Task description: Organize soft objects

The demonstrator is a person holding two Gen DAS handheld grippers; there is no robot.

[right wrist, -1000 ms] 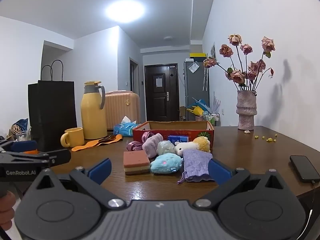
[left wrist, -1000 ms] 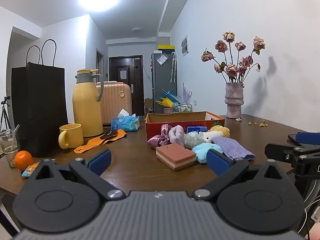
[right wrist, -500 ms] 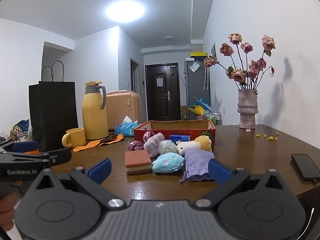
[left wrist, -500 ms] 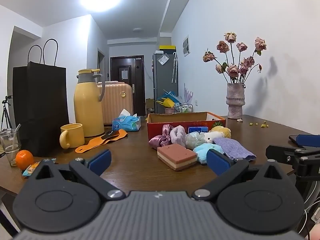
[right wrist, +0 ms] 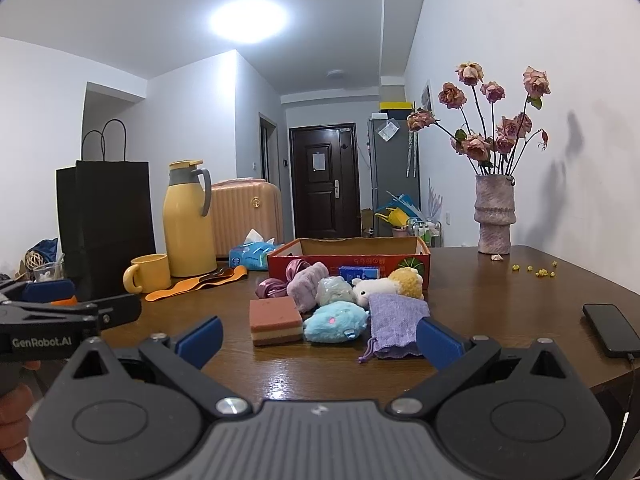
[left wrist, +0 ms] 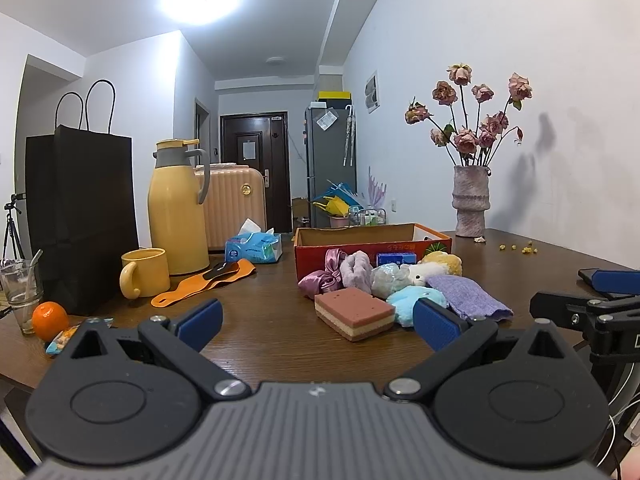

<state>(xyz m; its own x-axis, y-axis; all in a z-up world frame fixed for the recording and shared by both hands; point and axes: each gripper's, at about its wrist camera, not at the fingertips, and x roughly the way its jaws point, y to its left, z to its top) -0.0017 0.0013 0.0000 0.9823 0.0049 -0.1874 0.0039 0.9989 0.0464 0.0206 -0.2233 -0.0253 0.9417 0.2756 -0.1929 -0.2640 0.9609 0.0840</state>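
A pile of soft things lies on the brown table in front of an open red cardboard box [left wrist: 372, 246] [right wrist: 348, 258]. A pink layered sponge [left wrist: 354, 312] [right wrist: 275, 319], a light blue plush [left wrist: 408, 304] [right wrist: 335, 322] and a purple knit pouch [left wrist: 468, 296] [right wrist: 396, 326] lie nearest. Behind them are a pink satin scrunchie [left wrist: 320, 278], a mauve fuzzy piece [right wrist: 306, 288], a pale plush [right wrist: 335, 290] and a white-and-yellow plush [right wrist: 388, 285]. My left gripper [left wrist: 316, 318] and right gripper [right wrist: 318, 334] are open, empty, short of the pile.
A yellow mug [left wrist: 145, 272], yellow thermos [left wrist: 178, 210], black paper bag [left wrist: 80, 216], orange strap [left wrist: 204, 284], tissue pack [left wrist: 253, 246], glass [left wrist: 21, 292] and orange [left wrist: 49, 320] stand left. A flower vase [right wrist: 493, 214] and phone [right wrist: 610, 330] are on the right.
Both grippers have drifted slightly; the pile and box sit a touch to the right in both views. Nothing was grasped and the jaws stay open.
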